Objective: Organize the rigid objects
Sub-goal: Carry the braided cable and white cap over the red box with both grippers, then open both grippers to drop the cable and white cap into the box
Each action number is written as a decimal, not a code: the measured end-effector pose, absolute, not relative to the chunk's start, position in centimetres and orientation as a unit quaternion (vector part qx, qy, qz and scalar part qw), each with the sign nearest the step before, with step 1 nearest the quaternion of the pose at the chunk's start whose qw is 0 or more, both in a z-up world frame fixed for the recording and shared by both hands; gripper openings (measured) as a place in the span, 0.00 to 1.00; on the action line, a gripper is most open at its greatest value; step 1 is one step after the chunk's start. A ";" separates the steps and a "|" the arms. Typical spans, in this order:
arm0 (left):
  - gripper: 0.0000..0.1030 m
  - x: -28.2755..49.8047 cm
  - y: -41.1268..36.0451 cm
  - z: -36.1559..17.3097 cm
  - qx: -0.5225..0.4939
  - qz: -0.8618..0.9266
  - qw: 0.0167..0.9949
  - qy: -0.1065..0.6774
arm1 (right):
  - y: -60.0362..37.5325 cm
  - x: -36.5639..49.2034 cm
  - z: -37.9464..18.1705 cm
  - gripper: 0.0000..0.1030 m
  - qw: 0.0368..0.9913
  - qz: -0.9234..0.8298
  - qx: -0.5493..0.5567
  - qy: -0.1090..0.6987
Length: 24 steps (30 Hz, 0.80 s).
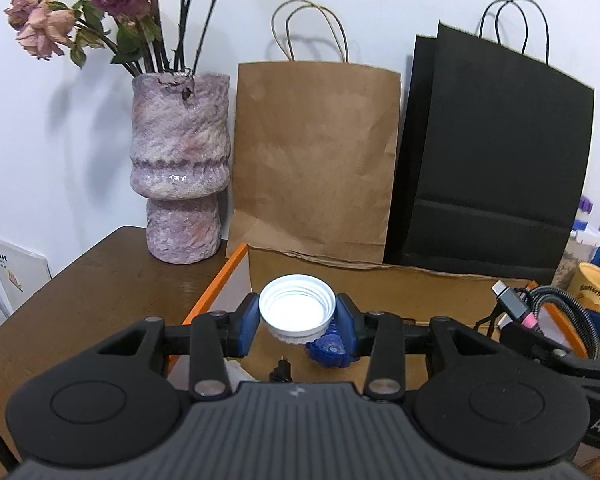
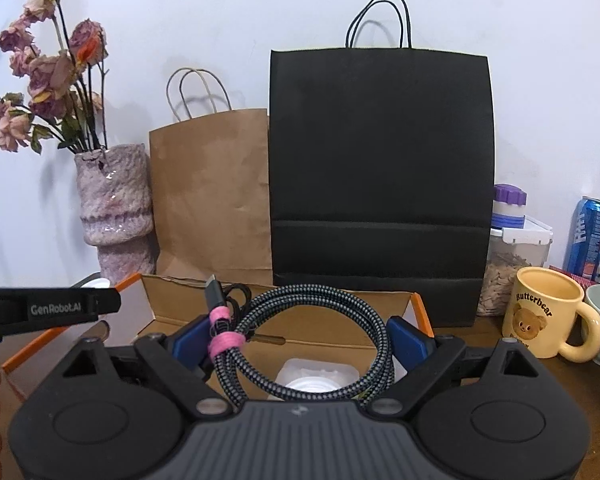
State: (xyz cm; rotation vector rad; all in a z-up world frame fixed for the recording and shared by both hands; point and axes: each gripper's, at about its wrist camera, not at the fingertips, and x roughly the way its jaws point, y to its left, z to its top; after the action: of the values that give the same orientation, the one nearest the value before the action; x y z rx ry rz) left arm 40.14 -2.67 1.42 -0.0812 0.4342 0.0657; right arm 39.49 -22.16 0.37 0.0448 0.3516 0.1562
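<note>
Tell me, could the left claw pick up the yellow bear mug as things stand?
Probably not. The left claw is shut on a white cap, so it has no free grip. The yellow mug stands on the far right, beyond the right claw and its coiled cable, which lie between.

Coiled braided cable [image 2: 300, 344] between right tongs [image 2: 300, 340], above cardboard box [image 2: 260, 312].

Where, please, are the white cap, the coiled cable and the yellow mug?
white cap [image 1: 297, 307]: left wrist view, inner face.
coiled cable [image 2: 300, 300]: right wrist view, top of loop.
yellow mug [image 2: 544, 316]: right wrist view, printed side.
</note>
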 end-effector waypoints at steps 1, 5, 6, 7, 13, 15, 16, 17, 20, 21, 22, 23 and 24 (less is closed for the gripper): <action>0.40 40.4 -2.7 1.3 -0.038 0.033 0.975 0.217 | -22.2 39.7 0.2 0.90 0.981 0.079 0.020 0.177; 0.40 40.6 -2.5 0.8 -0.034 0.035 0.974 0.222 | -22.1 40.1 -0.4 0.90 0.980 0.076 0.012 0.184; 0.40 40.6 -2.5 0.8 -0.034 0.035 0.974 0.222 | -22.1 40.1 -0.5 0.90 0.979 0.076 0.012 0.186; 0.40 40.6 -2.5 0.7 -0.033 0.034 0.974 0.221 | -22.2 40.2 -0.6 0.90 0.979 0.075 0.011 0.188; 0.47 40.4 -2.5 0.6 -0.030 0.030 0.974 0.222 | -22.0 40.0 -0.9 0.91 0.979 0.064 -0.003 0.194; 0.63 40.4 -2.3 0.7 -0.032 0.034 0.974 0.221 | -22.2 40.1 -1.0 0.93 0.978 0.056 -0.001 0.199; 0.74 40.3 -2.2 0.7 -0.033 0.034 0.975 0.218 | -22.3 40.1 -1.0 0.98 0.979 0.052 0.001 0.198; 0.80 40.2 -2.1 0.8 -0.035 0.033 0.975 0.215 | -22.5 40.0 -0.9 1.00 0.979 0.048 0.003 0.196; 1.00 39.9 -2.0 1.0 -0.038 0.033 0.977 0.207 | -22.8 39.8 -0.7 1.00 0.980 0.046 0.007 0.191; 1.00 39.8 -2.1 1.0 -0.035 0.037 0.977 0.205 | -22.8 39.8 -0.7 1.00 0.981 0.046 0.008 0.190; 1.00 39.8 -2.2 1.1 -0.031 0.039 0.978 0.205 | -22.8 39.8 -0.6 1.00 0.981 0.046 0.008 0.190; 1.00 39.8 -2.2 1.1 -0.032 0.036 0.978 0.204 | -22.8 39.8 -0.6 1.00 0.981 0.046 0.007 0.190; 1.00 39.8 -2.2 1.1 -0.033 0.034 0.978 0.204 | -22.8 39.8 -0.6 1.00 0.981 0.046 0.006 0.190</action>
State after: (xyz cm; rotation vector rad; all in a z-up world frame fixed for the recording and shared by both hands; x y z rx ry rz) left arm 39.77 -2.16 1.08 -0.0662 0.4111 0.0694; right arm 39.80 -22.80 -0.63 0.0126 0.3819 0.0918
